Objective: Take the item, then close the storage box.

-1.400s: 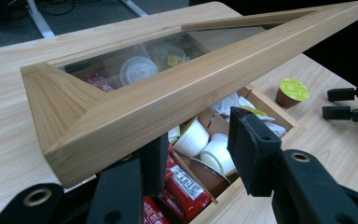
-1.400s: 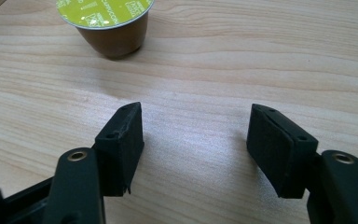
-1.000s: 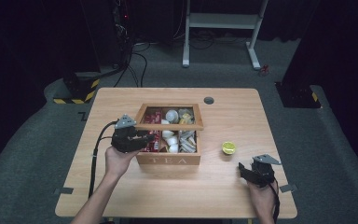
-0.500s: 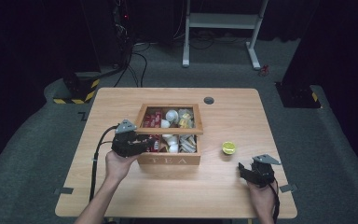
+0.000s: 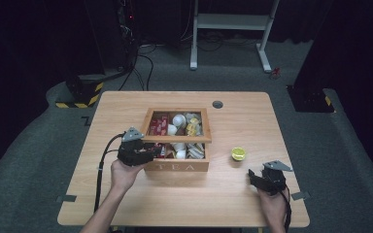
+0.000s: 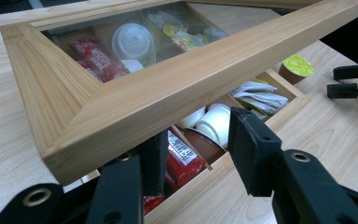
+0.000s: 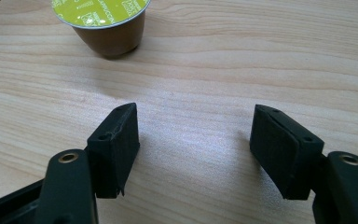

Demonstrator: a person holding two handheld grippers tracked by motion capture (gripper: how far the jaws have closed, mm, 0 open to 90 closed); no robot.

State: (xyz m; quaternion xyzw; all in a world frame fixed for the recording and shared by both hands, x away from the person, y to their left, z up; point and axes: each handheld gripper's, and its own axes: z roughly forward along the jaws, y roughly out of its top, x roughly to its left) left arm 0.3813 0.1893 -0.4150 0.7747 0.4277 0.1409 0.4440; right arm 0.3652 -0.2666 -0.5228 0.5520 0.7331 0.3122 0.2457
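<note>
A wooden tea box (image 5: 177, 166) stands mid-table, its glass-windowed lid (image 5: 177, 139) tilted up at the front. My left gripper (image 5: 158, 149) is at the box's front left corner. In the left gripper view the lid frame (image 6: 168, 88) lies over the left jaw, and the gripper (image 6: 196, 144) is open. Between the jaws I see red sachets, white cups and a brown capsule in the box. A lime-topped brown capsule (image 5: 238, 154) (image 7: 105, 28) stands on the table to the right of the box. My right gripper (image 5: 252, 178) (image 7: 193, 126) rests open just short of it, holding nothing.
A small black round grommet (image 5: 217, 104) sits in the tabletop behind the box. A white desk frame (image 5: 233, 22) stands on the floor beyond the table. A black-and-yellow block (image 5: 80, 92) lies off the far left corner. The left gripper's cable (image 5: 101, 165) trails toward the front edge.
My left gripper has drawn slightly toward the table's near edge at the box's front left corner. The lid stays tilted up. The right gripper and capsule have not moved.
</note>
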